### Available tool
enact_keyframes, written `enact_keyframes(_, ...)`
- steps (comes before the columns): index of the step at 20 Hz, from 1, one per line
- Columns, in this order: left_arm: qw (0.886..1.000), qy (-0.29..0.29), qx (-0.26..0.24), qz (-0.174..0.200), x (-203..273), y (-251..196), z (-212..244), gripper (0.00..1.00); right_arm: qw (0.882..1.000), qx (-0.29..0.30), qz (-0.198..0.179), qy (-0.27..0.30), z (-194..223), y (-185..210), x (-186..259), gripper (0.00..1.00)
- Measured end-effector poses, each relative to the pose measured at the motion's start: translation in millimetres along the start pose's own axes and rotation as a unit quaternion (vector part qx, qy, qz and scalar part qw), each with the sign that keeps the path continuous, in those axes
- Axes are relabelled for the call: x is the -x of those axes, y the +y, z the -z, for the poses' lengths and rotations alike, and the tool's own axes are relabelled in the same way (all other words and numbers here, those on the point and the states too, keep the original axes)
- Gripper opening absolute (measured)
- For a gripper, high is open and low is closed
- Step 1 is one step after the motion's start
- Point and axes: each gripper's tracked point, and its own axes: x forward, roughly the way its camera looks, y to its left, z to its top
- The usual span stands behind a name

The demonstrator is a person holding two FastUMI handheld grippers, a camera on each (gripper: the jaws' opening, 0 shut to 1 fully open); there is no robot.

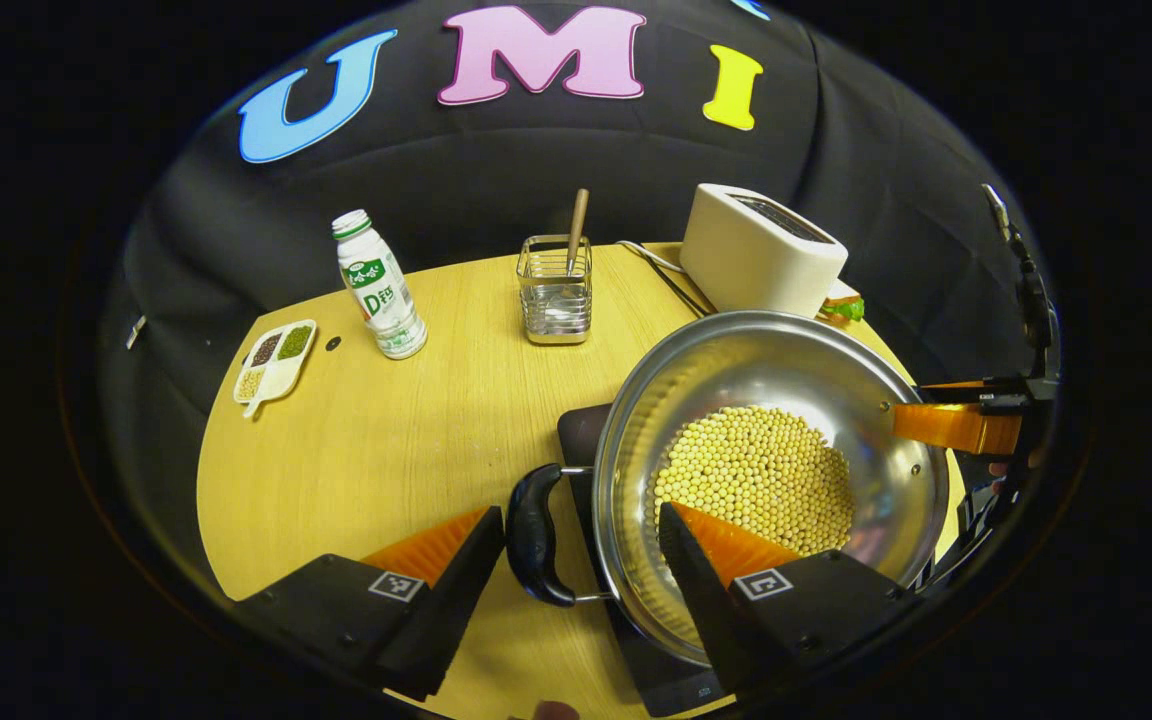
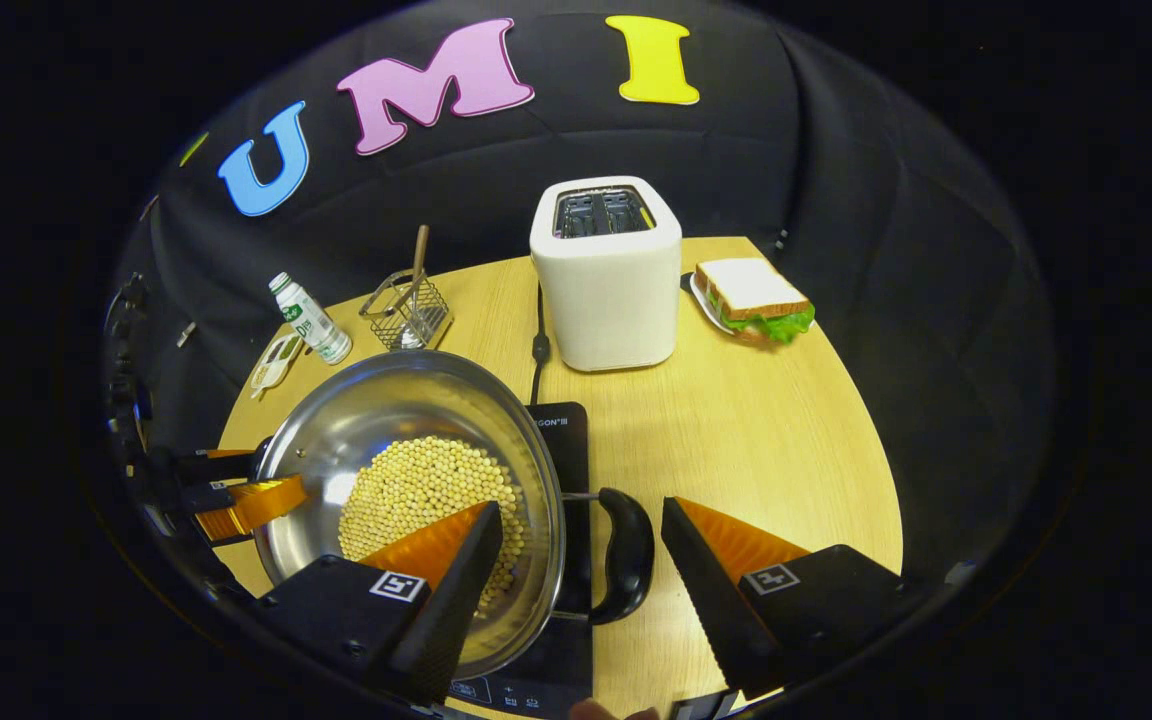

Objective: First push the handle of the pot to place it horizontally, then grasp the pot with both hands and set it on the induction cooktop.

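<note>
Grippers (image 1: 581,540) (image 2: 581,540) astride pot (image 1: 736,380) handles.

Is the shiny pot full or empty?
Partly full. The pot holds a heap of pale beans over its bottom, while its steel walls stay bare above them.
</note>
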Motion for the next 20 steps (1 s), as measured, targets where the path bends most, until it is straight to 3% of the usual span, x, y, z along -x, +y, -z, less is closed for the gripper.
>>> enact_keyframes(6, 0.999, -0.046, -0.005, -0.001, 39, -8, -12, 0.96, 0.998, 0.001, 0.01, -0.063, -21, 5, 43, 0.99)
enact_keyframes(11, 0.993, -0.119, -0.016, -0.016, 92, -8, -34, 0.96, 0.99, 0.012, 0.022, -0.14, -48, 11, 95, 0.99)
enact_keyframes(17, 0.978, -0.208, 0.018, -0.017, 161, -12, -57, 0.96, 0.973, 0.035, 0.022, -0.229, -80, 35, 160, 0.99)
enact_keyframes(20, 0.969, -0.246, 0.009, -0.026, 193, -11, -61, 0.97, 0.961, 0.045, 0.018, -0.272, -96, 52, 193, 0.98)
